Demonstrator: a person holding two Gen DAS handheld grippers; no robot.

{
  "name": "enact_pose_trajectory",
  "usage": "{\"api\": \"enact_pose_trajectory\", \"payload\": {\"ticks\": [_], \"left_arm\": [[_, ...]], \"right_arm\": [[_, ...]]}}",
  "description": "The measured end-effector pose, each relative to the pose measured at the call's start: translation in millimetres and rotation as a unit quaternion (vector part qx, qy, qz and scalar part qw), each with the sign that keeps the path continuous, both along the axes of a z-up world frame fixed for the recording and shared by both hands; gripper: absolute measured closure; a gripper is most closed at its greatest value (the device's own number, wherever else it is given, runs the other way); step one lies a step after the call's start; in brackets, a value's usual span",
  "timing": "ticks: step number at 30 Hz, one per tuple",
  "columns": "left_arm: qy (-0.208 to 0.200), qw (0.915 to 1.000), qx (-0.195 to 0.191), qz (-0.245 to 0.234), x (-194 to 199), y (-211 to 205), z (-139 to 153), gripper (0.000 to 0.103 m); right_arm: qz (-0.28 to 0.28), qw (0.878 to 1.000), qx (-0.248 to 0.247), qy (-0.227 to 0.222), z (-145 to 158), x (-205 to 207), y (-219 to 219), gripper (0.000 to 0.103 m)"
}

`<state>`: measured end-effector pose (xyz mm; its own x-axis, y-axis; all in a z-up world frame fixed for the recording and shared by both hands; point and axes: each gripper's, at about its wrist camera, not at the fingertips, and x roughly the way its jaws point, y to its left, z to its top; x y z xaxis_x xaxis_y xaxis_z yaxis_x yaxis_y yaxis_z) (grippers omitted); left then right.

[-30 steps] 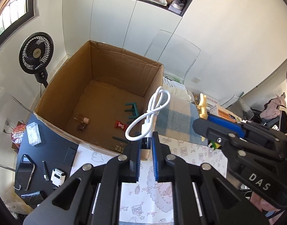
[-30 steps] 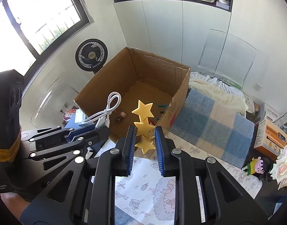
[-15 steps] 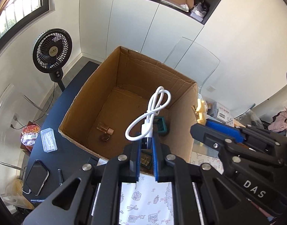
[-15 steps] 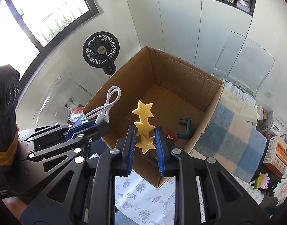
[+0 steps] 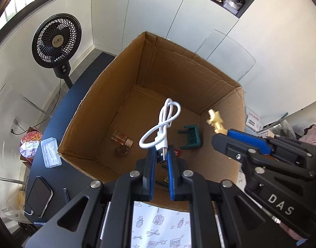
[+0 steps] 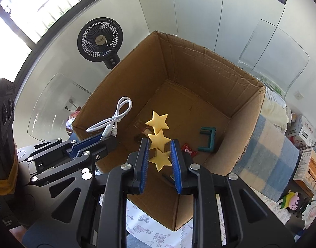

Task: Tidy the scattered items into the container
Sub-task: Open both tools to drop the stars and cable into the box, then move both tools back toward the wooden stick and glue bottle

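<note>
Pinching the plug end of a looped glossy white charging cable point(image 5: 161, 132), your left gripper point(image 5: 160, 161) hangs over the open brown corrugated cardboard box point(image 5: 174, 66), while your right gripper point(image 6: 159, 157) clamps the lowest of three smooth yellow plastic stars joined in a column point(image 6: 158, 138) above the same box. On the box floor lie a teal plastic stool-shaped piece point(image 5: 190, 137), a small corked glass bottle point(image 5: 121, 139) and a red wrapped sweet point(image 6: 189, 149), with dark bits behind your fingers too hidden to name. Only the right view shows the blue-and-cream checked blanket point(image 6: 267, 150); only the left shows the black phone point(image 5: 38, 196).
</note>
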<state>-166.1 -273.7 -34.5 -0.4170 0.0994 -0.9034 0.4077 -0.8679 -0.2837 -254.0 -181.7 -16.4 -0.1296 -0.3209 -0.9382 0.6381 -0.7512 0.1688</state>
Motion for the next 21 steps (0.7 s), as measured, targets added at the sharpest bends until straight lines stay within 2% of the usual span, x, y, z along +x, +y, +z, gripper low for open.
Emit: {"api": "enact_pose_trajectory", "payload": {"ticks": [3,4,5,6,8,9,10,12,15,21], "left_arm": [[-0.014,0.9999,0.003,0.003,0,-2,-7,0.091],[-0.019,0.9998,0.004,0.004,-1,-2,-9,0.080],[-0.024,0.9997,0.005,0.005,-1,-2,-11,0.056],[-0.027,0.9996,0.000,0.010,0,-3,-12,0.044],[-0.033,0.9988,-0.028,0.022,3,-4,-11,0.010],[-0.030,0.9988,-0.032,0.023,5,-4,-10,0.003],[-0.025,0.9990,-0.030,0.022,7,-4,-9,0.000],[-0.021,0.9991,-0.032,0.018,11,-1,-4,0.000],[-0.016,0.9986,-0.050,0.009,14,7,5,0.000],[-0.007,0.9982,-0.059,-0.010,17,34,22,0.000]], "right_arm": [[-0.009,1.000,0.005,-0.002,-5,-3,4,0.081],[-0.011,1.000,0.007,-0.001,-5,-3,6,0.078],[-0.014,1.000,0.009,0.003,-4,-3,8,0.074],[-0.018,1.000,0.012,0.011,-2,-3,11,0.059],[-0.034,0.999,0.020,0.031,4,-5,19,0.045],[-0.042,0.998,0.018,0.036,8,-6,25,0.030],[-0.051,0.998,0.009,0.037,12,-7,33,0.012],[-0.062,0.997,-0.010,0.038,19,-8,47,0.000],[-0.077,0.996,-0.002,0.043,26,-7,66,0.000],[-0.094,0.993,-0.020,0.063,47,1,105,0.000]]}}
